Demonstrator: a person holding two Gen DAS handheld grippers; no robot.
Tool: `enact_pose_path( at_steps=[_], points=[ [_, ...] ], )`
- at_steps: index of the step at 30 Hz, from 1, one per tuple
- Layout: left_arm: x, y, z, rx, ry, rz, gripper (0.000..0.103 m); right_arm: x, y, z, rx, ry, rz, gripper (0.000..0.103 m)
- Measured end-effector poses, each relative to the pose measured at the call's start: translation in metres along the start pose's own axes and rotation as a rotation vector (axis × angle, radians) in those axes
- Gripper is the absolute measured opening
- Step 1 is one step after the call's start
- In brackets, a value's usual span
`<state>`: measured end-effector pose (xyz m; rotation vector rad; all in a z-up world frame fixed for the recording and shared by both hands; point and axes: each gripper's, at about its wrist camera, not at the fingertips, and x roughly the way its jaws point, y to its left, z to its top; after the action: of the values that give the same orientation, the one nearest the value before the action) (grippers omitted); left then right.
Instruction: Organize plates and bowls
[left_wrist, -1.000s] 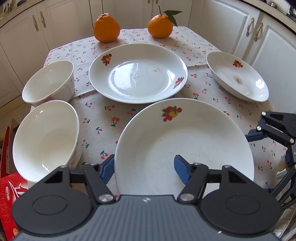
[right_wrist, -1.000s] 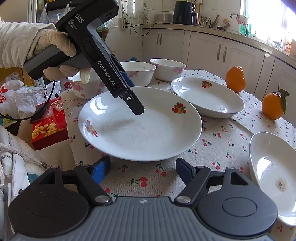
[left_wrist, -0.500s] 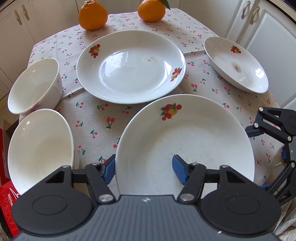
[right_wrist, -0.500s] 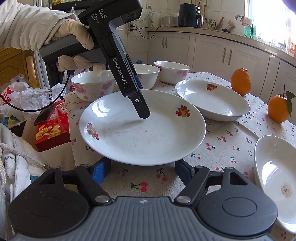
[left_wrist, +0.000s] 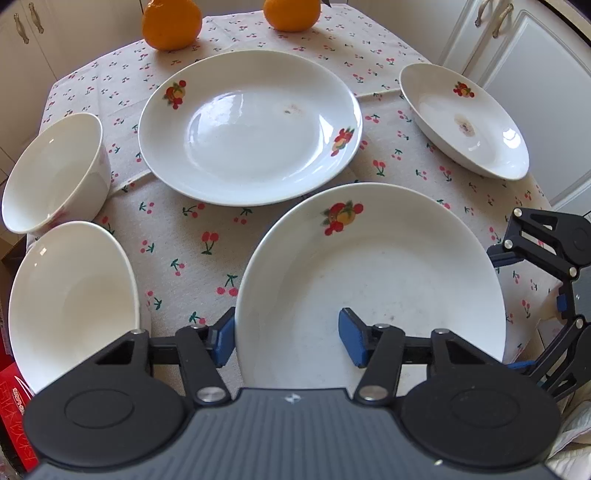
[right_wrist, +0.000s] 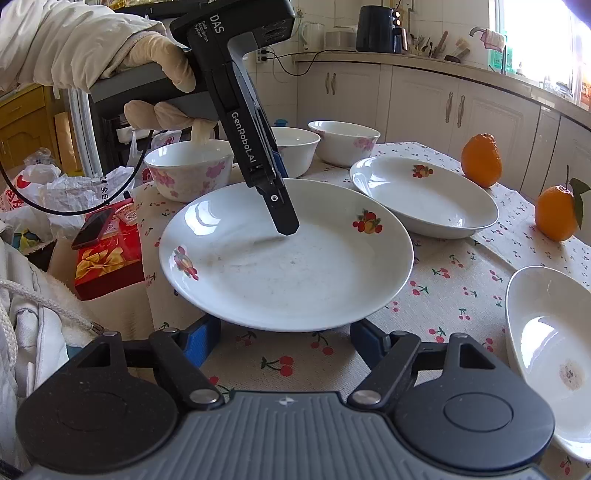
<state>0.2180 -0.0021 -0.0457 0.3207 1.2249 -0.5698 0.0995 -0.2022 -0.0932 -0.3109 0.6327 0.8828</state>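
Left hand-held gripper (left_wrist: 286, 338) clamps the near plate (left_wrist: 388, 280) rim; right hand-held gripper (right_wrist: 284, 341) apart, fingertips plate-hidden.

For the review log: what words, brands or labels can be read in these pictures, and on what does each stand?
"DAS": top of the left gripper body.
"Data Acquisition System": small print beside it, barely legible.
"GenRobot.AI": down that gripper's arm.
White plastic bag: dark print, too crumpled to read.
Red box: no print legible.
Red carton: pale lettering, too blurred to read.
Plates and bowls: fruit and flower pictures only, no words.
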Motion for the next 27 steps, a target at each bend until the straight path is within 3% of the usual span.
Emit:
enact_pose_path(
  at_steps=[13,27],
  points=[
    [-0.013,-0.019,0.016,0.013,-0.037,-0.008,0.055,-0.025,-0.010,0.000,0.003,-0.019,-0.021,0.081],
    [-0.012,-0.059,0.068,0.106,-0.076,-0.033,0.055,-0.066,-0.041,-0.010,0.023,-0.027,-0.094,0.081]
  ],
)
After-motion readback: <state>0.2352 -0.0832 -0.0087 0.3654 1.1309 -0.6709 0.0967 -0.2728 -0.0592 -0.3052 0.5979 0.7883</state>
